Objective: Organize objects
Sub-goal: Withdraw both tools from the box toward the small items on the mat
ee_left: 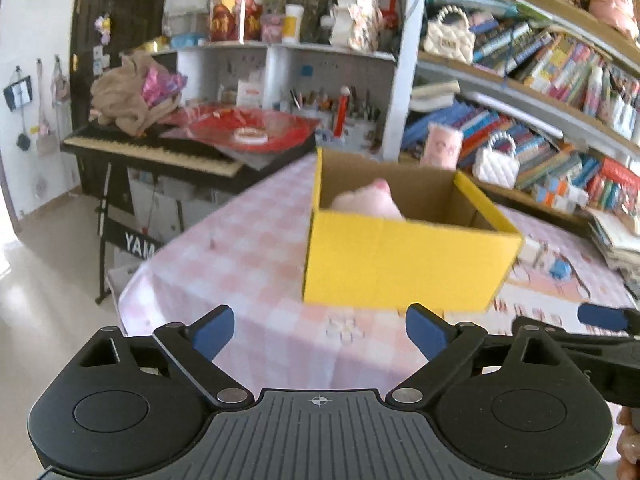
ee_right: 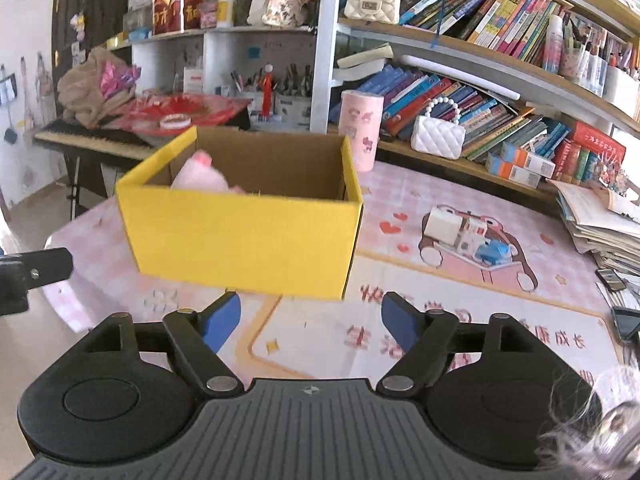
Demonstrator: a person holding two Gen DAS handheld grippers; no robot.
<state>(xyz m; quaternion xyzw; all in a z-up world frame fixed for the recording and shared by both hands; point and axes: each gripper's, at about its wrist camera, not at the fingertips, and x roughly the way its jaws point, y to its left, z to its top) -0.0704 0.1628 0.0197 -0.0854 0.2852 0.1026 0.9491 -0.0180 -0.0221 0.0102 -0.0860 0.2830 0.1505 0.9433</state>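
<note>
You held your left gripper (ee_left: 320, 334) low over the near edge of the table (ee_left: 248, 248), its blue pads spread wide with nothing between them. Your right gripper (ee_right: 311, 322) sat beside it in the same condition: fingers apart, empty, hovering over the printed cloth.

Just beyond both stood the yellow box (ee_right: 244, 236), open at the top, resting on the table, its long axis running roughly left to right across your right-hand view, one corner turned toward your left camera. Inside it, toward the left end, lay a pink plush toy (ee_right: 200, 178), only its upper part showing above the rim, so you could not tell which way it faced.

To the right of the box, well apart from it, a small cluster of white and blue items (ee_right: 468, 236) lay on the cloth, outside the box. By that evidence you were partway through: one thing was stowed, and those items looked like what remained. Farther back stood a pink canister (ee_right: 360, 132) near the bookshelf (ee_right: 500, 68).
</note>
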